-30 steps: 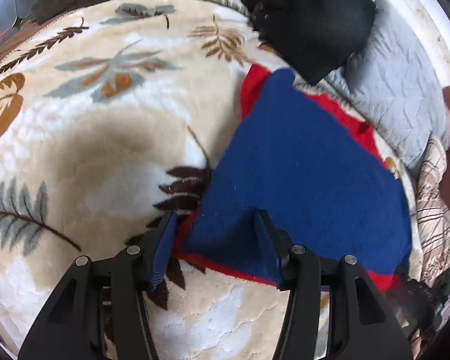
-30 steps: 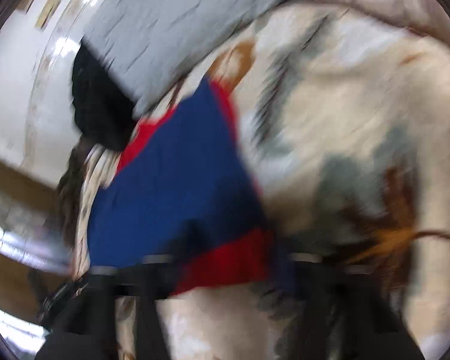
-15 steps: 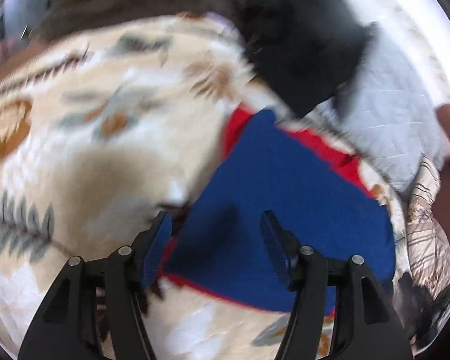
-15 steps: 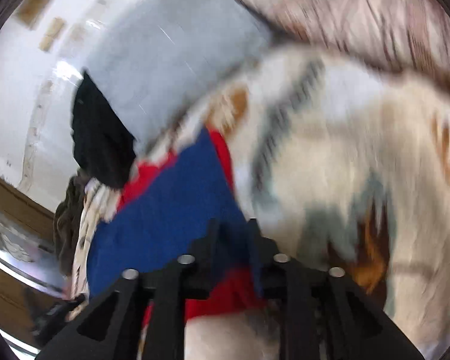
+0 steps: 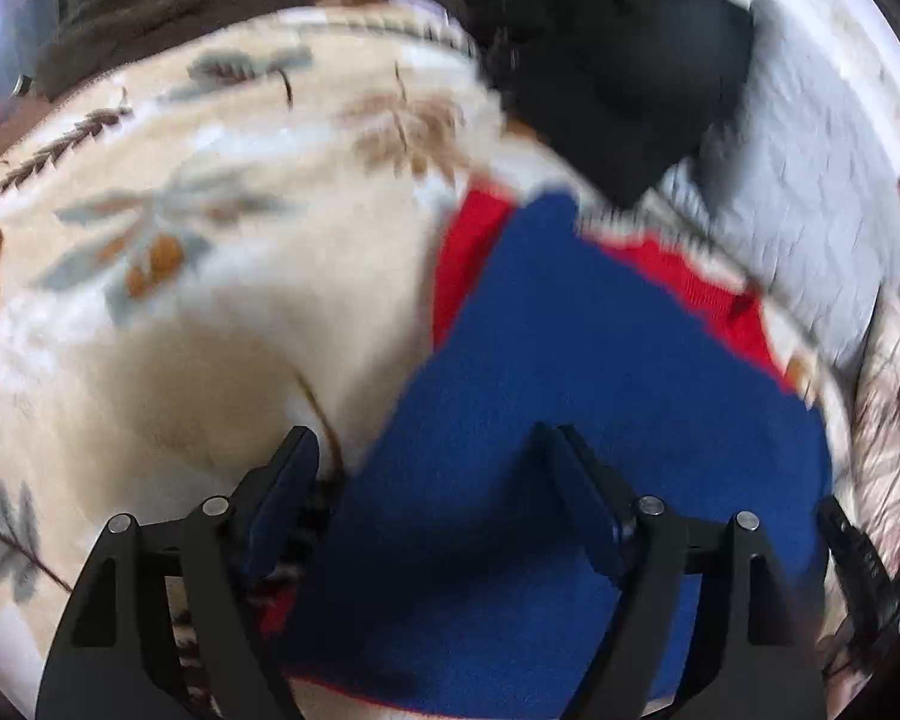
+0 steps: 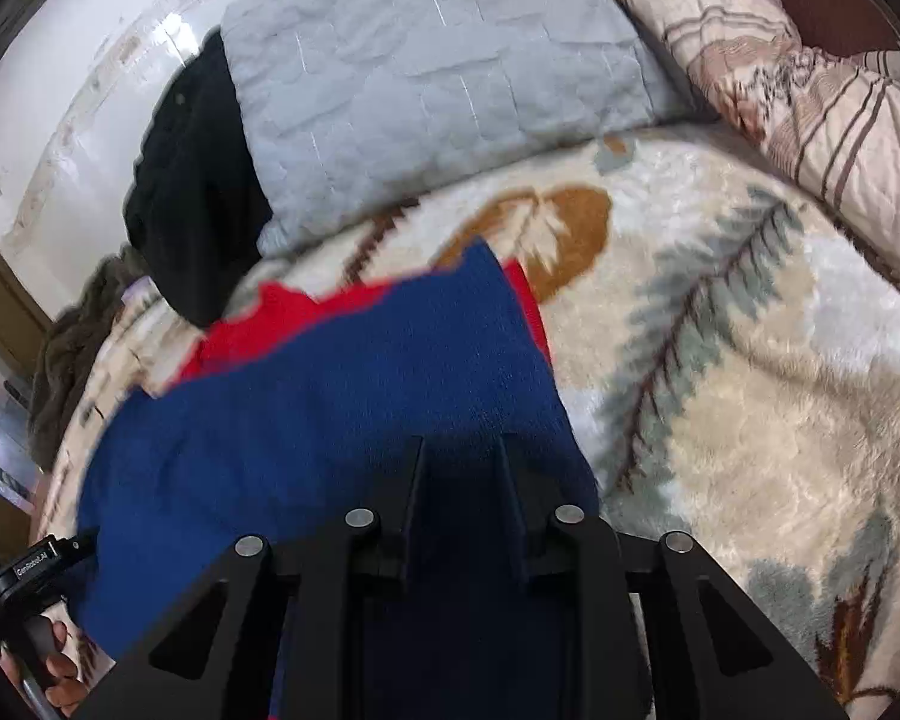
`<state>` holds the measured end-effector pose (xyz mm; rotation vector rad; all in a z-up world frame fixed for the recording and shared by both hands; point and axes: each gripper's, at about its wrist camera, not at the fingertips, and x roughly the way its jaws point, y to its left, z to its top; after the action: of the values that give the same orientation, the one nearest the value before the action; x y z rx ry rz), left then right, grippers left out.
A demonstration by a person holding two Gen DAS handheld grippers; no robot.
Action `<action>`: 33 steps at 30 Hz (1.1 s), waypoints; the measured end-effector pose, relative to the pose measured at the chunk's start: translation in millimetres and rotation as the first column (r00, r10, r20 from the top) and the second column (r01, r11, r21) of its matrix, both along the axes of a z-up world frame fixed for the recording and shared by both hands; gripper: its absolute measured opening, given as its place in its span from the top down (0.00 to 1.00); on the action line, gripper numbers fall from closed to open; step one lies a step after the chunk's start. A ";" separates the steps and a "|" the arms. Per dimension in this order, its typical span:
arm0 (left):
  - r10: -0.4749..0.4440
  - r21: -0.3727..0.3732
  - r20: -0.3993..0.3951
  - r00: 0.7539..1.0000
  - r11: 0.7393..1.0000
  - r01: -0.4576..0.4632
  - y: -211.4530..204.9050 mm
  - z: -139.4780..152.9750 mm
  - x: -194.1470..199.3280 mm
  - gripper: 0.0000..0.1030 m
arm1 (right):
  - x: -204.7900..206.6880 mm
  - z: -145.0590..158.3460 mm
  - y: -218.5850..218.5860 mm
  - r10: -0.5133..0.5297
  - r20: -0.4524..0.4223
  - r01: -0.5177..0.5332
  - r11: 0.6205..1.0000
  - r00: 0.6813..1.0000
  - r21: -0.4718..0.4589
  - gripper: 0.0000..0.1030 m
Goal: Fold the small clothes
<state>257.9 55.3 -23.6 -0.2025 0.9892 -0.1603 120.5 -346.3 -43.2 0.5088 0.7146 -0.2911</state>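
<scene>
A: Blue knit over red: the small garment (image 5: 570, 390) lies folded on a cream, leaf-printed fleece blanket (image 5: 210, 300) spread over a bed. Any lettering to report?

B: Only one label, on the black device at the lower left of the right wrist view, held by a hand (image 6: 60, 669). The print is too small to read with certainty.

A: And the edges?

B: In the right wrist view the blue layer's far edge runs ragged across the red one, with a red strip showing beyond it and down its right side. To the right, open blanket stretches well clear. Behind the garment, a grey quilted pillow (image 6: 438, 78), a black cloth (image 6: 198, 180) and a striped quilt (image 6: 810, 96) crowd the head of the bed. In the left wrist view, bare blanket fills the whole left side.

A: The tools?

B: The left tool (image 5: 426, 462) is opening, its fingers spread wide above the garment's near corner; the blue fabric lies between them, and neither pad presses it. The right tool (image 6: 459, 456) stands narrowly parted over the blue cloth's near right corner. Its pads look apart from the fabric, though shadow makes the contact hard to judge.

A: The garment's look?

B: Flat, fuzzy, two-toned, blurred in places.
</scene>
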 end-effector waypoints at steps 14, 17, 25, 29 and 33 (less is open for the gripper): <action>-0.023 0.189 0.014 1.000 0.982 0.020 -18.6 -20.7 12.4 0.13 | 27.5 -8.3 -6.7 -0.006 -0.027 0.005 1.000 1.000 -0.026 0.75; -0.022 0.192 0.014 1.000 0.981 0.019 -19.2 -20.0 11.9 0.13 | 21.0 0.1 -3.2 -0.015 -0.011 0.015 1.000 1.000 -0.024 0.68; -0.020 0.206 0.020 1.000 0.978 0.015 -20.7 -19.0 7.9 0.13 | 8.7 22.7 60.6 0.206 0.081 -0.199 0.976 0.975 -0.085 0.48; -0.022 0.208 0.020 1.000 0.978 0.017 -20.6 -18.8 6.9 0.13 | 26.7 -0.7 98.9 0.309 -0.081 -0.319 0.932 0.947 -0.174 0.46; -0.029 0.220 0.032 0.999 0.975 0.022 -19.8 -12.9 3.6 0.13 | 25.7 2.5 99.8 0.296 -0.067 -0.303 0.934 0.953 -0.188 0.45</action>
<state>261.6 35.5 -36.5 0.0153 0.9675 -0.0768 146.2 -246.5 -40.8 0.2014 0.7795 -0.0831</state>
